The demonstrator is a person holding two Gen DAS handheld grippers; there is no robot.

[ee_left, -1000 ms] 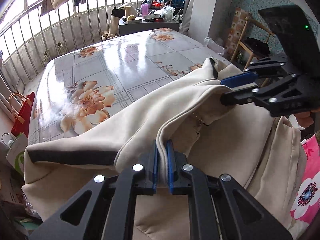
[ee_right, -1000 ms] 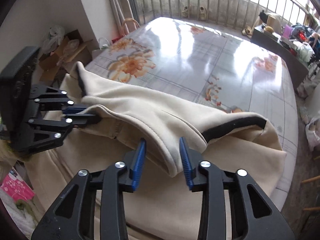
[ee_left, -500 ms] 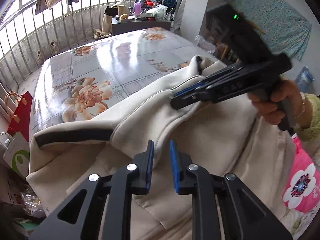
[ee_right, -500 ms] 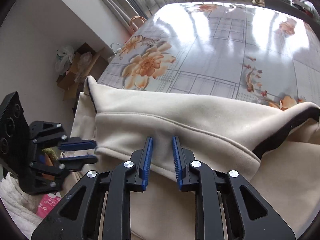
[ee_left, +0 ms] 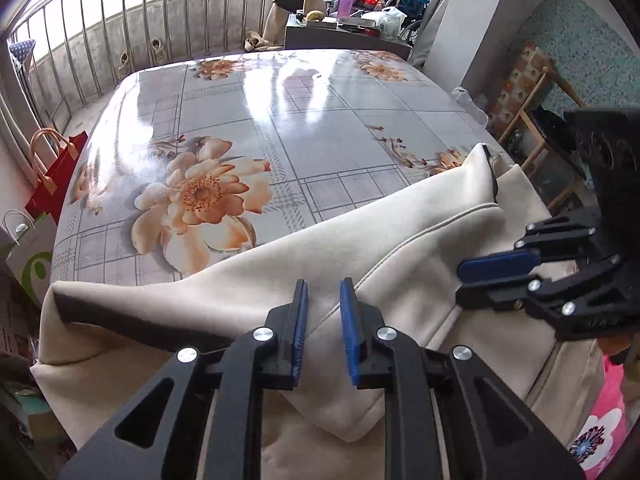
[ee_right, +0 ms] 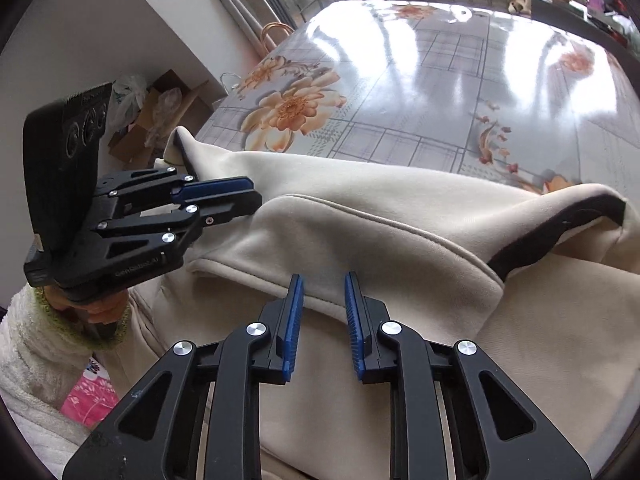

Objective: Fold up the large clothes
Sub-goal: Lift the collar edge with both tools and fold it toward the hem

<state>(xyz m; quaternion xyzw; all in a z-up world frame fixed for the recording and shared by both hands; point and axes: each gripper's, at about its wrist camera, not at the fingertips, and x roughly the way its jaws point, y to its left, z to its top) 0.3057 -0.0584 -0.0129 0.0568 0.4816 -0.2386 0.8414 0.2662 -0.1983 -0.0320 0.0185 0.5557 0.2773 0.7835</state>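
Cream garment (ee_left: 392, 240), heavy fleece-like fabric, lies across the near end of the table (ee_left: 248, 120), spilling over the near edge. Looks like a hoodie or jacket; exact type unclear. Table has a glossy floral oilcloth, mostly bare beyond the garment.

Garment details: stitched seam runs diagonally along a folded-over panel (ee_right: 360, 232). Black trim (ee_right: 552, 232) edges one end of that panel, curving along an opening on the right of the right wrist view; the same dark band shows at lower left in the left wrist view. A peaked corner with a thin black edge (ee_left: 486, 160) stands up at the far side. Fabric is rumpled, several layers stacked, not flat.

Left gripper (ee_left: 323, 312): blue pads slightly apart, a narrow gap, hovering over the folded panel's edge. Fabric lies beneath, not pinched; pads don't press on it. Its jaws parted a little in the last second.

Right gripper (ee_right: 322, 304): jaws have just been closing, now narrow but apart, poised over the hem of the folded panel. Cloth below, none clamped.

The grippers sit near each other over the same fold. A hand in a fuzzy white sleeve (ee_right: 36, 344) carries the left one.
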